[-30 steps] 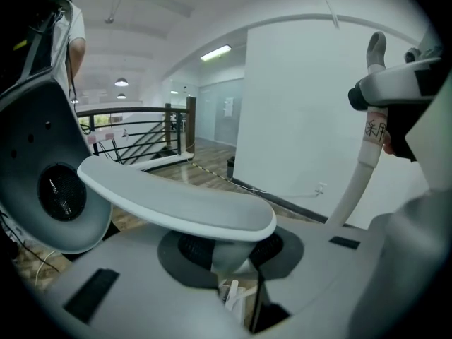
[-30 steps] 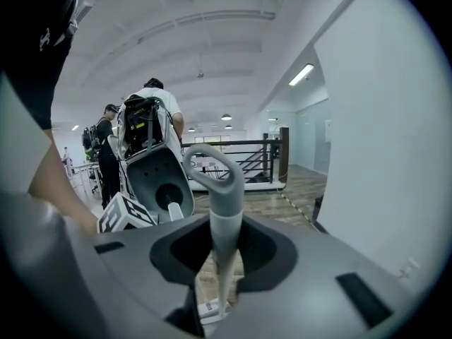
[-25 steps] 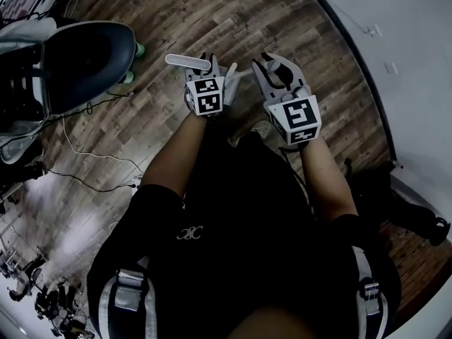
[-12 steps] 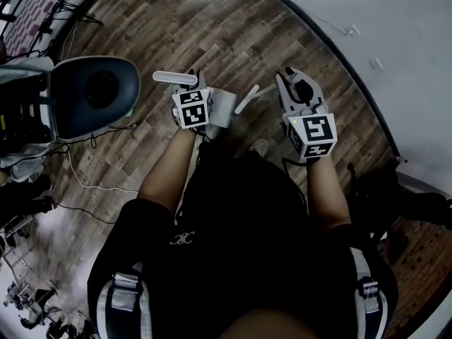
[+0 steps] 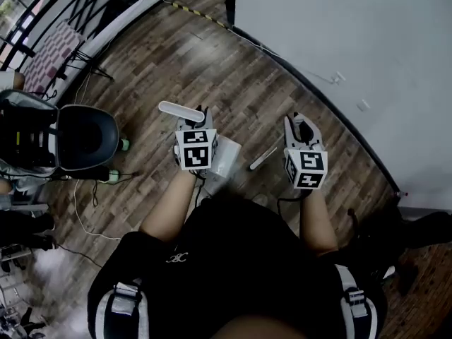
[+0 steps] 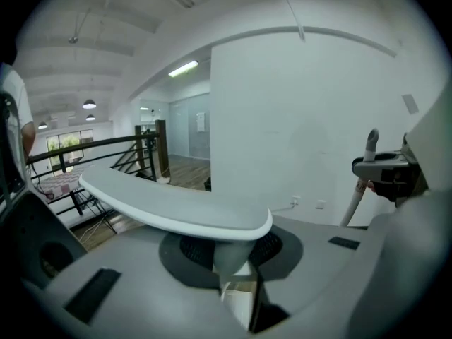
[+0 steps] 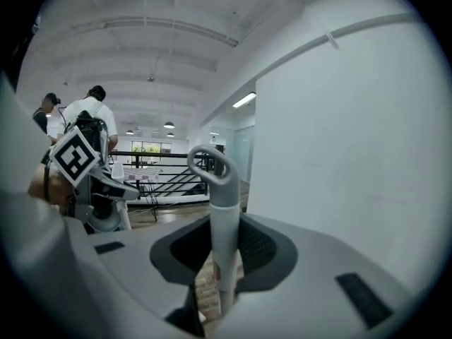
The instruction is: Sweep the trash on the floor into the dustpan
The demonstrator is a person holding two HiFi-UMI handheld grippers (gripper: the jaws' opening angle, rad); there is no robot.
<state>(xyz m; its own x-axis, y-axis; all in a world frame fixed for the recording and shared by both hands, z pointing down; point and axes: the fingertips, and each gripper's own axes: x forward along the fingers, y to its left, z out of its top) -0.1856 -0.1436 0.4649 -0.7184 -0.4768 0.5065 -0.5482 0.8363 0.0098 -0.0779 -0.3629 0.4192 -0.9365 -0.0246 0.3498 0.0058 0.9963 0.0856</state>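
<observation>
Dark wood floor (image 5: 233, 69), with a white wall (image 5: 339, 34) along one side. The person is standing with both tools lifted off the floor.

- **Right gripper** (image 5: 298, 127), the one nearer the wall: jaws clamped tight on the grey broom handle (image 7: 224, 217), loop end poking up above them. The rest of the broom (image 5: 265, 157) hangs down toward the floor.
- **Left gripper** (image 5: 194, 121), farther from the wall: jaws closed on the stem of the dustpan (image 5: 224, 157). Its flat white grip (image 6: 176, 207) lies across the top of the jaws.
- **Surroundings:** black chair (image 5: 85, 138) well away from the wall, railing (image 5: 106, 6) beyond it.
- **Trash:** none visible in any view.

The step looks like carrying the tools and hunting for the mess; sweeping has not started. Next move: find the trash, set the dustpan lip flat on the floor and bring the bristles down behind the trash.
</observation>
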